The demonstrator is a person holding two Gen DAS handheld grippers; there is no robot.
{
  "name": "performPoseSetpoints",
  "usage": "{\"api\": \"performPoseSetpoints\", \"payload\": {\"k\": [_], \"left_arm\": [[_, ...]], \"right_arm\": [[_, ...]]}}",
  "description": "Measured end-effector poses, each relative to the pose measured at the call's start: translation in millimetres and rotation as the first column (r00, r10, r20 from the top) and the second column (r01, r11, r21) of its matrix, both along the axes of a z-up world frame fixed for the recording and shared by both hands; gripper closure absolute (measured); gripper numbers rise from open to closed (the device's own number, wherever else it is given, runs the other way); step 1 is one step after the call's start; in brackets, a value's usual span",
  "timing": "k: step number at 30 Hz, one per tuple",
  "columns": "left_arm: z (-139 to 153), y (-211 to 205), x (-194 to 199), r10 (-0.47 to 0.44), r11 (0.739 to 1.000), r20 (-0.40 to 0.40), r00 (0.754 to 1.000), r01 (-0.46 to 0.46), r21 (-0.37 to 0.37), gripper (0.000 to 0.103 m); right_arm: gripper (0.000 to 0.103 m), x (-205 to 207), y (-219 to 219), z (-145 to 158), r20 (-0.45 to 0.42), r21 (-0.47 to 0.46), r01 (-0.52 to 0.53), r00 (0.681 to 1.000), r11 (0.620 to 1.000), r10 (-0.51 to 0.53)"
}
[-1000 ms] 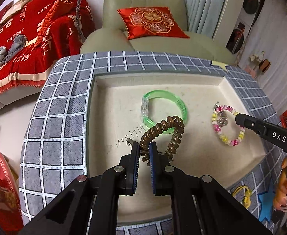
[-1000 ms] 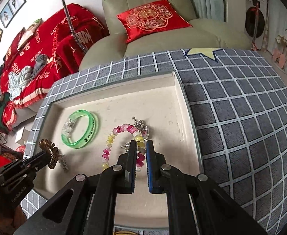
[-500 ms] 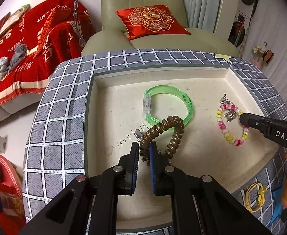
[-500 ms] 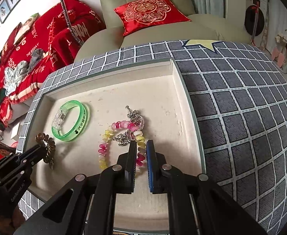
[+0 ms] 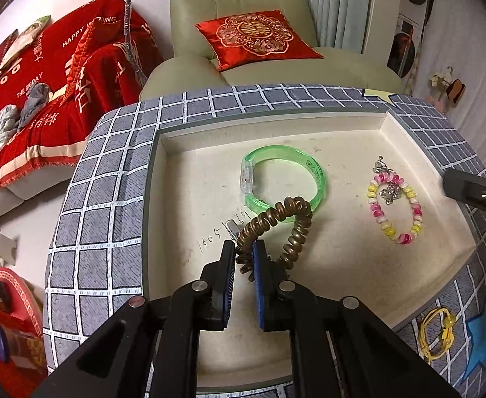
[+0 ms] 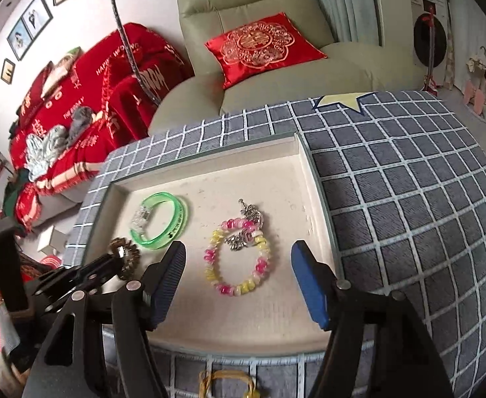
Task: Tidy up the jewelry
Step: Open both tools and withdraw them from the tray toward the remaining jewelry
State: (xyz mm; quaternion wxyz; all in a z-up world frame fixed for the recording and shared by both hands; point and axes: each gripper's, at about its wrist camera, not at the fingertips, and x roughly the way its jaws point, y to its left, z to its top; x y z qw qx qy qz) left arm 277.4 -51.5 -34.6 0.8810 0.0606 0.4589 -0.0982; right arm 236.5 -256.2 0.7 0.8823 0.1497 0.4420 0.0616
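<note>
A cream tray (image 5: pixel 342 129) sits on a grey checked cloth. My left gripper (image 5: pixel 244 248) is shut on a bronze coiled bracelet (image 5: pixel 291 222) and holds it just above the tray floor, in front of a green bangle (image 5: pixel 284 175). A pink and yellow bead bracelet (image 6: pixel 238 258) with a metal charm lies flat in the tray between my right gripper's (image 6: pixel 238 255) wide open fingers. The left gripper and coil bracelet (image 6: pixel 123 257) also show at the left of the right wrist view, near the green bangle (image 6: pixel 160 220).
A yellow cord bracelet (image 5: pixel 437 333) lies on the grey checked cloth (image 6: pixel 408 199) outside the tray's near edge; it also shows in the right wrist view (image 6: pixel 229 384). A green armchair with a red cushion (image 5: pixel 256 38) and a red-covered sofa (image 5: pixel 44 93) stand behind.
My right gripper has opened and let go of the bead bracelet, which now lies flat in the tray, and has drawn back. My left gripper still holds the coil bracelet and has risen slightly.
</note>
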Motion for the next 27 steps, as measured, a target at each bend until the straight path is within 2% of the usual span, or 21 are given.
{"api": "performPoseSetpoints", "payload": {"k": [6,11,22,27], "left_arm": [[0,-5,0,-0.005,1.000,0.006,1.000,0.005,0.026,0.076],[1,-3,0,-0.002,1.000,0.011,1.000,0.002,0.018,0.076],[11,-4,-2,-0.010,1.000,0.038,0.999,0.011,-0.020,0.076],[22,-1,-5,-0.003,0.998,0.056,0.998,0.007,-0.063,0.075]], "right_arm": [[0.033,-19,-6,7,0.015,0.033,0.006,1.000,0.999,-0.006],[0.033,-31,-11,12,0.029,0.052,0.010,1.000,0.999,-0.011],[0.033,-51,-18,13,0.036,0.077,0.024,0.999,0.997,-0.026],[0.033,-59,-20,13,0.035,0.084,0.029,0.999,0.996,-0.032]]}}
